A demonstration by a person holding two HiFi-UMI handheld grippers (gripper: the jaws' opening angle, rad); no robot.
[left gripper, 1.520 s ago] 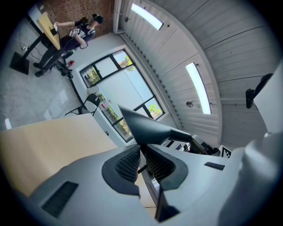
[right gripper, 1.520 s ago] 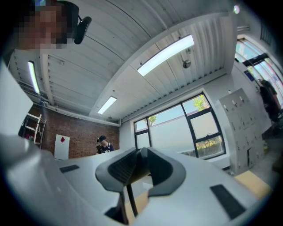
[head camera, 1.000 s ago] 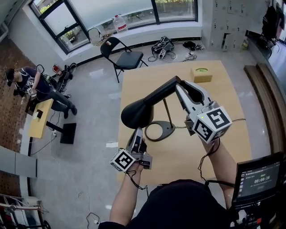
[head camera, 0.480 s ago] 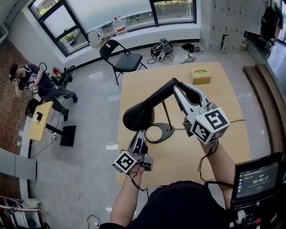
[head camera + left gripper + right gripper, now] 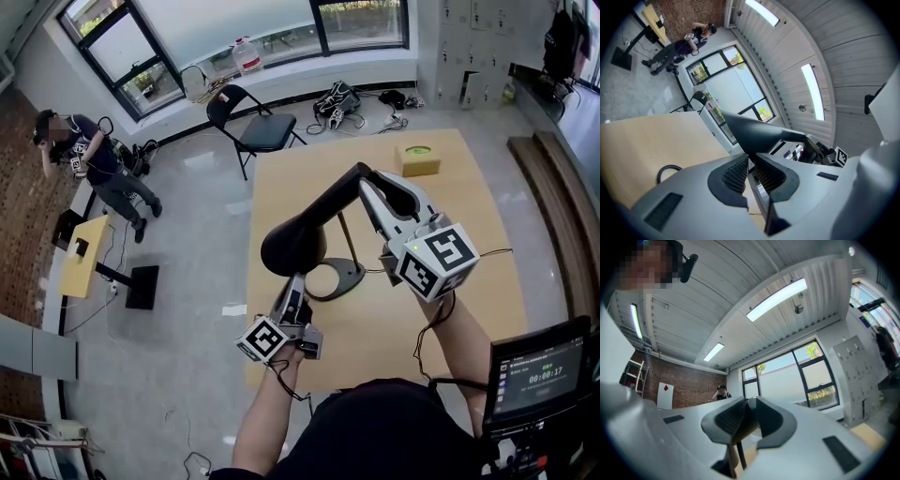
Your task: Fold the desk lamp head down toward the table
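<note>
A black desk lamp stands on the wooden table; its ring base is near the table's left edge. The cone-shaped lamp head hangs left of the base at the end of a slanted arm. My right gripper is shut on that arm near its top joint; in the right gripper view, something dark fills the gap between its jaws. My left gripper points up from below, shut on the head's lower rim. In the left gripper view the head meets the nearly closed tips.
A small yellow box sits at the table's far side. A black folding chair stands beyond the table on the floor. A monitor is at my lower right. A person stands far left.
Lamp and both grippers have hardly shifted; the lamp head and left gripper drifted slightly right in the view. The person at the far left has moved.
</note>
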